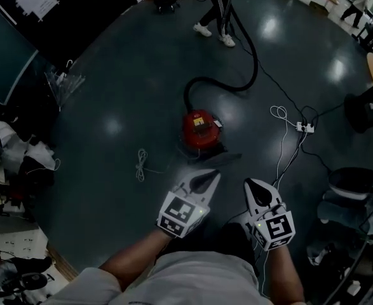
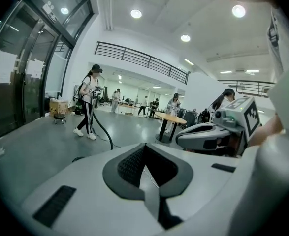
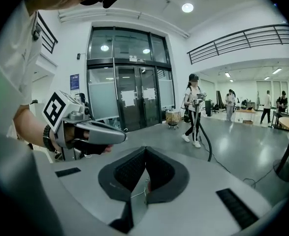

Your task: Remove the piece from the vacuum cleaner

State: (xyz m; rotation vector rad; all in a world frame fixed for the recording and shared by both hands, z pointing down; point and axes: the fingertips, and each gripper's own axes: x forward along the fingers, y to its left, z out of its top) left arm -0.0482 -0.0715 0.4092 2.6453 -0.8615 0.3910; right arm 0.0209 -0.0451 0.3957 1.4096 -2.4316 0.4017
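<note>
Red plastic marks the vacuum cleaner (image 1: 201, 131), which sits on the dark glossy floor (image 1: 110, 94) ahead of us, well apart from both claws. Its black hose (image 1: 240, 81) leaves the far side, loops round and runs away toward a standing person (image 1: 217, 14). We cannot tell which part is the piece to remove. A dark strip (image 1: 223, 158) lies crosswise at the machine's near foot, but it is too dim to name. The left gripper (image 1: 210, 176) points up toward the machine and is the nearer of the two, its tip just short of that strip. The right gripper (image 1: 252, 186) sits a little farther back and to the right. Both claws are pressed together with nothing between their pads. We judge the reach has not begun: the machine lies straight ahead of the left claw and up-left of the right. A coiled white cord (image 1: 141, 164) lies to the left, and a power strip (image 1: 305, 127) to the right.
</note>
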